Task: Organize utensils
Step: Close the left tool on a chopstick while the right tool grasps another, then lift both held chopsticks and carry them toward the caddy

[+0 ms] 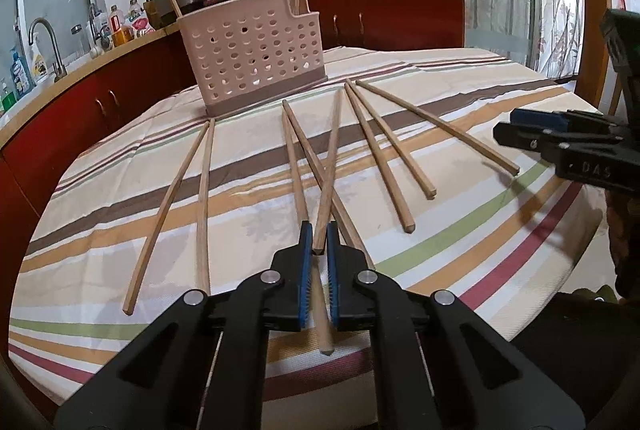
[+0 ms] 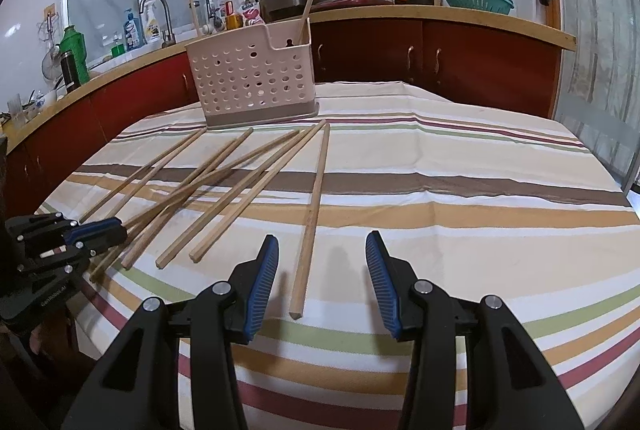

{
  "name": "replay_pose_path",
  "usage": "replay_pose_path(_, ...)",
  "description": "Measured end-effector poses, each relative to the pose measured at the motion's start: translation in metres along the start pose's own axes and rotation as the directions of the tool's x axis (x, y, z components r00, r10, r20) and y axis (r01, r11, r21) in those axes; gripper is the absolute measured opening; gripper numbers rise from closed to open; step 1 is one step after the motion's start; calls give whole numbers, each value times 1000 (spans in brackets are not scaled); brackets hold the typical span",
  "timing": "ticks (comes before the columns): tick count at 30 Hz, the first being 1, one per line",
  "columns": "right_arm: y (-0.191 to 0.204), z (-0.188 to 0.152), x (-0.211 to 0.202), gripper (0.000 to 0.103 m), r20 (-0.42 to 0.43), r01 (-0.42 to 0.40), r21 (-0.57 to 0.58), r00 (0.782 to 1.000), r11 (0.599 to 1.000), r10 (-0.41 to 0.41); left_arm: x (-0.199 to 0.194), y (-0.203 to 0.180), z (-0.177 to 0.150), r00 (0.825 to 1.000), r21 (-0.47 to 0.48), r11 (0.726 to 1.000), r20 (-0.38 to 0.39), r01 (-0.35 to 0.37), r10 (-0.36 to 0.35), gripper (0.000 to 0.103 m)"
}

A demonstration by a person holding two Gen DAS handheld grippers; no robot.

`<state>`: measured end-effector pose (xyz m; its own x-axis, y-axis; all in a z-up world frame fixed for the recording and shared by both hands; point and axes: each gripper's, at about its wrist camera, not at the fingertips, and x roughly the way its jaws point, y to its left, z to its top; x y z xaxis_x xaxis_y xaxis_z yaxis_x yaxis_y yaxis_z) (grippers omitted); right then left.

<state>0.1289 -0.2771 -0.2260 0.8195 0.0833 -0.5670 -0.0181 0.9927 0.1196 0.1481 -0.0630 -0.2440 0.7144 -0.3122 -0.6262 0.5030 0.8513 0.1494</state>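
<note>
Long, slender, pale-brown wooden chopsticks [image 1: 376, 146] lie fanned across a worktop covered with a cream cloth striped in brown, tan, green and maroon [image 1: 460, 250], their thin ends pointing towards 12 o'clock. At 12 o'clock beyond them stands a pink perforated plastic utensil basket with a darker taupe base [image 1: 252, 58], and two more chopsticks stand upright in it, one at each end.

The left gripper [image 1: 319, 236] sits at 6 o'clock of the spread with its blue ribbed pads clamped together on one chopstick [image 1: 330, 166]. That stick runs from the pads up towards 12 o'clock and crosses over a neighbouring pair. Another stick lies on the cloth beneath the jaws, its blunt end showing at 6 o'clock.

The right gripper [image 2: 322, 248] hovers with its jaws apart and nothing between the pads. A single chopstick [image 2: 312, 218] lies on the cloth just below and slightly towards 9 o'clock of the gap, not touched.

The gripper bodies are matte black plastic with round silver pivot pins; the sticks have squared butt ends.
</note>
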Motion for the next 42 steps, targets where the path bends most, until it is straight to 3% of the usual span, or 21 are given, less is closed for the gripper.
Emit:
replay_pose_path(7, 3, -3, 2, 44, -7, 1, -11, 1000, 1000, -1, -10, 1, 5, 1000, -6, 1000, 27, -4, 4, 7)
replay_pose_path(16, 6, -15, 9, 23, -46, 3, -26, 999, 1000, -4, -18, 5, 3, 999, -39, 999, 44, -10, 12, 7)
replay_pose_path(18, 6, -17, 8, 16, -45, -3, -27, 999, 1000, 2, -20, 7, 2, 999, -51, 999, 46, -10, 13, 7)
replay_pose_path(19, 5, -17, 7, 8, -46, -16, -22, 999, 1000, 15, -21, 7, 1, 999, -54, 998, 48, -13, 15, 7)
replay_pose_path(24, 4, -16, 2, 7, -40, -10, -18, 999, 1000, 9, -28, 9, 0, 998, -63, 998, 58, -23, 27, 7)
replay_pose_path(32, 5, 10, -36, 7, 92, 20, -40, 996, 999, -16, -53, 22, 6, 993, -106, 993, 101, -51, 61, 7)
replay_pose_path(42, 17, 59, -94, 7, 289, 27, -78, 957, 997, -4, -97, 42, 30, 976, -179, 981, 189, -78, 112, 6)
